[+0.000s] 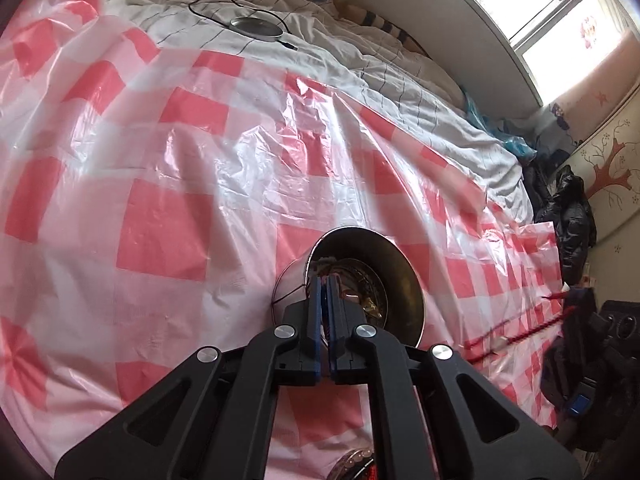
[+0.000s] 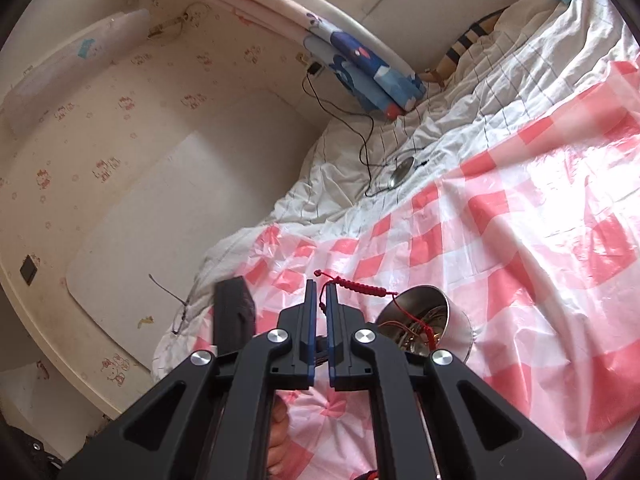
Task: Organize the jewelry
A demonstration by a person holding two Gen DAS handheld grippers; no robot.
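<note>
The right gripper (image 2: 320, 292) pinches a red braided bracelet (image 2: 360, 285) over the checked sheet (image 2: 520, 240). The left gripper (image 1: 323, 286) is closed on the steel cup's (image 1: 400, 264) rim, tilting it. Several pieces already lie inside; this bracelet remains

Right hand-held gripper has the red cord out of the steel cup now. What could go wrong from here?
1. The red braided cord trails from the right hand-held gripper back into the steel cup; pulling on could tip the cup or drag out the tangled jewelry.
2. The cup sits on the wrinkled checkered plastic sheet over soft bedding, so it looks unsteady.
3. The left hand-held gripper, shut at the cup's rim, might nudge it.
</note>
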